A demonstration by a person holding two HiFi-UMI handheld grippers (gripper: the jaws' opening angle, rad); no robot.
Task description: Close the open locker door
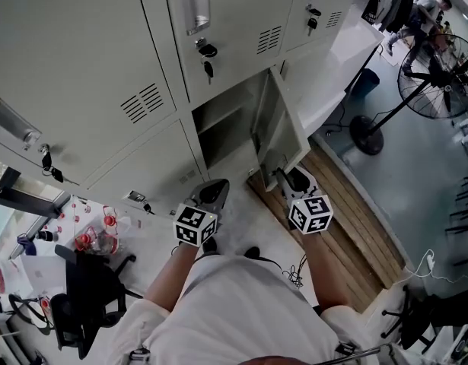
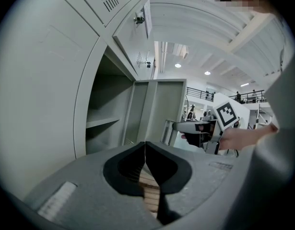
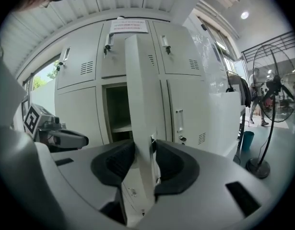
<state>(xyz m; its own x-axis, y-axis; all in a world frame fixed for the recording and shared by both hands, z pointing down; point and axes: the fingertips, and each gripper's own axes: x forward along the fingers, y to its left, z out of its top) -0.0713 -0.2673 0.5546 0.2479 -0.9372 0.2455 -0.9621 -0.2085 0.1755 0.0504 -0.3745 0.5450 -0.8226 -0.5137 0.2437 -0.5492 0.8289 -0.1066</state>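
The open locker door (image 1: 278,131) is pale grey and swings out from a low compartment (image 1: 222,124) in the bank of lockers. In the right gripper view the door (image 3: 140,90) stands edge-on, and my right gripper (image 3: 143,150) straddles that edge. Its jaws are open, with a thin gap at the right pad. In the head view the right gripper (image 1: 285,176) sits at the door's lower edge. My left gripper (image 1: 213,190) hangs beside it in front of the compartment, shut and empty (image 2: 145,145). The left gripper view shows the shelf inside (image 2: 105,122).
A wooden floor strip (image 1: 355,226) runs along the lockers to the right. A standing fan (image 1: 439,67) is further right. A black office chair (image 1: 85,295) and bottles on the floor (image 1: 97,238) lie to the left. Neighbouring locker doors are closed, with keys hanging.
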